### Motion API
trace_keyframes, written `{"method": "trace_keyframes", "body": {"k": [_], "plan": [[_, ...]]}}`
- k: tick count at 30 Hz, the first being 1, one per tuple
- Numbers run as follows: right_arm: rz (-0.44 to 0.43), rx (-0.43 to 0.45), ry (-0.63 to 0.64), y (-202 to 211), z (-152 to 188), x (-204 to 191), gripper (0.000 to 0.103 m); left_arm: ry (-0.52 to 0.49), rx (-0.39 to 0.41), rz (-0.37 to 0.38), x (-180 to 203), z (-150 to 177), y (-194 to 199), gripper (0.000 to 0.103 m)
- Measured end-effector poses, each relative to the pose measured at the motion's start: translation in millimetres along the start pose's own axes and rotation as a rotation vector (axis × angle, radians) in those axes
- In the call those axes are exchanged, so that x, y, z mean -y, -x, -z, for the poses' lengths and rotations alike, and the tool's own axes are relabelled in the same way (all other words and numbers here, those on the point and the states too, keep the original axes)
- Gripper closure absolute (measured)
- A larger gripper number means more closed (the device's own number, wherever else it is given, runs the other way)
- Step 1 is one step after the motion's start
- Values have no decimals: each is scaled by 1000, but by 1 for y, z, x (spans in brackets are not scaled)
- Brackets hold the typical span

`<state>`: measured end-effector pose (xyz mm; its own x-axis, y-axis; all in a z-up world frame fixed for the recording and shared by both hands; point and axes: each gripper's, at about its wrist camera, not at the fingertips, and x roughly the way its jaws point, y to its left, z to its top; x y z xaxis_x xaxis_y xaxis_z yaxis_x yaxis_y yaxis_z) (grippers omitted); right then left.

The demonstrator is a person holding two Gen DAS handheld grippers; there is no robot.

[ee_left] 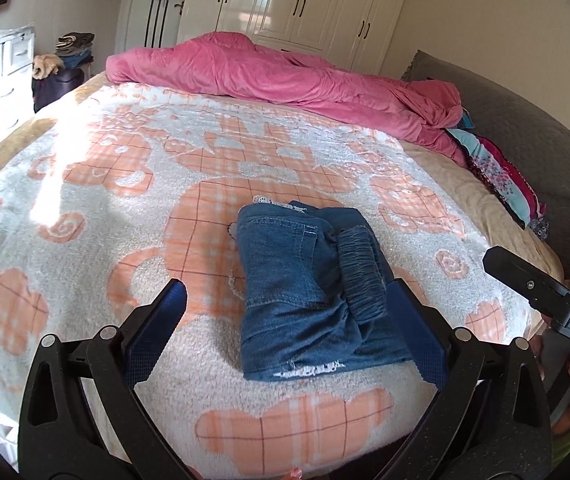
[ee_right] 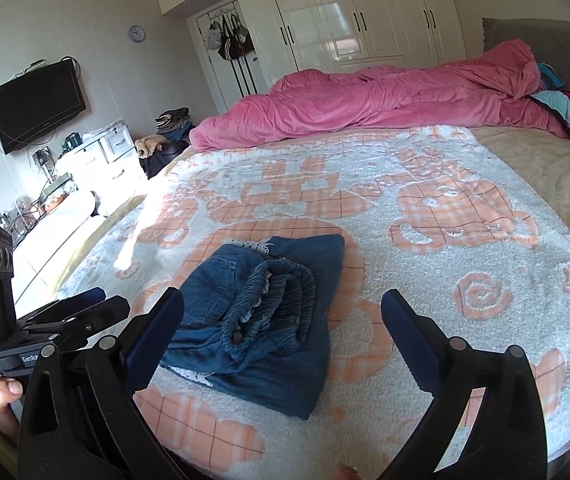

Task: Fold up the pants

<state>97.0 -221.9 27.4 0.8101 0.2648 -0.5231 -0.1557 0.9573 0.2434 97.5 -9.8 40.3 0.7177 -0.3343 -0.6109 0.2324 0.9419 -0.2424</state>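
A pair of blue denim pants (ee_left: 309, 288) lies folded into a compact bundle on the white and orange blanket (ee_left: 125, 184), elastic waistband on top. It also shows in the right wrist view (ee_right: 261, 320). My left gripper (ee_left: 289, 300) is open and empty, its blue-padded fingers standing either side of the bundle's near end, apart from it. My right gripper (ee_right: 283, 312) is open and empty, just before the bundle. The right gripper shows at the right edge of the left wrist view (ee_left: 525, 280), and the left gripper at the left edge of the right wrist view (ee_right: 81, 312).
A rumpled pink duvet (ee_left: 285, 76) lies across the far side of the bed. Patterned pillows (ee_left: 501, 176) and a grey headboard (ee_left: 525, 120) are at the right. White wardrobes (ee_right: 365, 12), a wall television (ee_right: 37, 104) and white drawers (ee_right: 101, 156) stand beyond.
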Motion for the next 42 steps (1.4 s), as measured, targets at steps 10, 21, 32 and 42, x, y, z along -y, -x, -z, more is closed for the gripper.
{"method": "trace_keyframes", "body": {"k": [10, 21, 32, 42], "plan": [[33, 13, 50, 25, 20, -10, 5, -43, 3, -23, 7, 26, 21, 10], [44, 3, 57, 39, 45, -14, 5, -29, -28, -49, 8, 59, 25, 9], [67, -39, 58, 39, 85, -7, 5, -21, -64, -70, -2, 89, 19, 10], [85, -101, 76, 17, 113, -13, 5, 6, -100, -75, -12, 105, 12, 9]]}}
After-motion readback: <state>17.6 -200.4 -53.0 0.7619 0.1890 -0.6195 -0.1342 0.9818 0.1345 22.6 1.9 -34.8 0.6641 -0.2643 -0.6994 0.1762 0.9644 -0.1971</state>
